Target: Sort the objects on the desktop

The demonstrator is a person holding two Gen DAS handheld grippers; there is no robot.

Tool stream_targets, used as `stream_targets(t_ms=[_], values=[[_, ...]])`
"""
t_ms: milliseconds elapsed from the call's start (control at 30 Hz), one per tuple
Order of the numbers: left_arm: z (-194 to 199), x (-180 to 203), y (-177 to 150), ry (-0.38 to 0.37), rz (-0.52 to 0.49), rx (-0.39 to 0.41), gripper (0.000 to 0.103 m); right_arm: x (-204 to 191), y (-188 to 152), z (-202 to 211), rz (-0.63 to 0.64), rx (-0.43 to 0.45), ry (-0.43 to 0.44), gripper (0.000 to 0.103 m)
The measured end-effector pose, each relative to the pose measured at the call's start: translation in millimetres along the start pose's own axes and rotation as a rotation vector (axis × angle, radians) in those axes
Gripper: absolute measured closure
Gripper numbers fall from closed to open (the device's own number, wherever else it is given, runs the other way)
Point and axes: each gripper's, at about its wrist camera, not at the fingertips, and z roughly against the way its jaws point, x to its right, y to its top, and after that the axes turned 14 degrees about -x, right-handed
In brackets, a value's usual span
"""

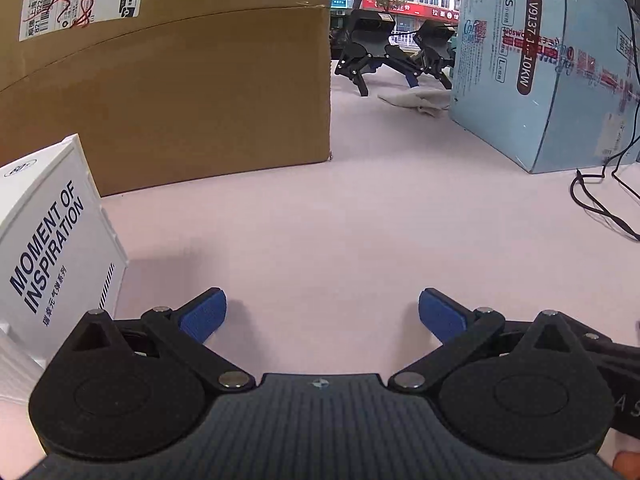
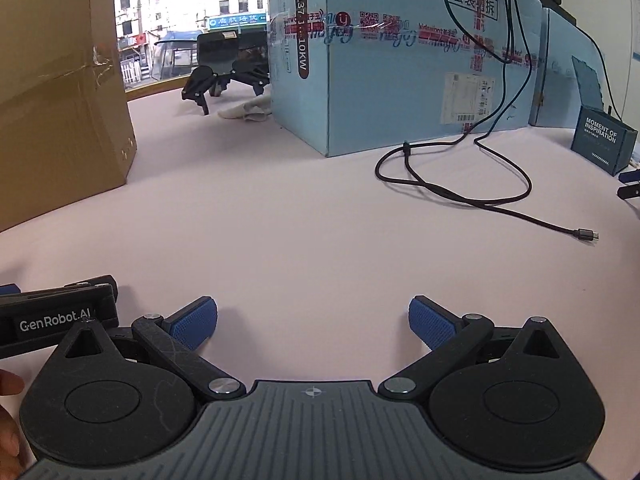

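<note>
Left tongs (image 1: 322, 316): jaws spread wide, blue pads (image 1: 204, 316) apart, nothing between them, only bare pink surface (image 1: 320, 208) under the gap. Right tongs (image 2: 313, 318): same, wide open and empty, blue pads (image 2: 434, 322) well apart over bare surface (image 2: 300, 220).

Left wrist view:
- White box (image 1: 56, 248) printed "MOMENT OF INSPIRATION" stands at 9 o'clock, just beside the left tongs' left arm.
- Brown cardboard carton (image 1: 180, 80) with a shipping label sits behind it, 10 to 12 o'clock.
- Light blue carton (image 1: 540, 72) at 2 o'clock, taped, with black cables (image 1: 596, 196) hanging down its right side onto the surface.
- Between the 2 cartons at 12 o'clock: spare black grippers (image 1: 396, 52) parked on the surface, a crumpled white cloth (image 1: 416, 102) just in front of them, near the blue carton's corner.

Right wrist view:
- Black USB cable (image 2: 460, 188) loops on the surface at 1 o'clock, its plug end lying free at 2 o'clock, well apart from the tongs.
- Dark blue "MOMENT OF INSPIRATION" box (image 2: 602, 140) stands at 3 o'clock near the blue carton (image 2: 400, 72).
- Brown carton (image 2: 60, 92) at 10 o'clock.
- Left gripper body marked "GenRobot.AI" (image 2: 56, 322) shows at 9 o'clock, beside the right tongs. Fingertips of a hand (image 2: 8, 388) show at the left edge.
</note>
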Motion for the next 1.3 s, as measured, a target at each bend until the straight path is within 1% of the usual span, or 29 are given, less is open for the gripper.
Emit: stream_targets(t_ms=[1300], values=[[1.1, -0.8, 1.0, 0.008, 0.003, 0.001, 0.0, -1.3, 3.1, -4.2, 0.0, -0.009, 0.0, 0.0]])
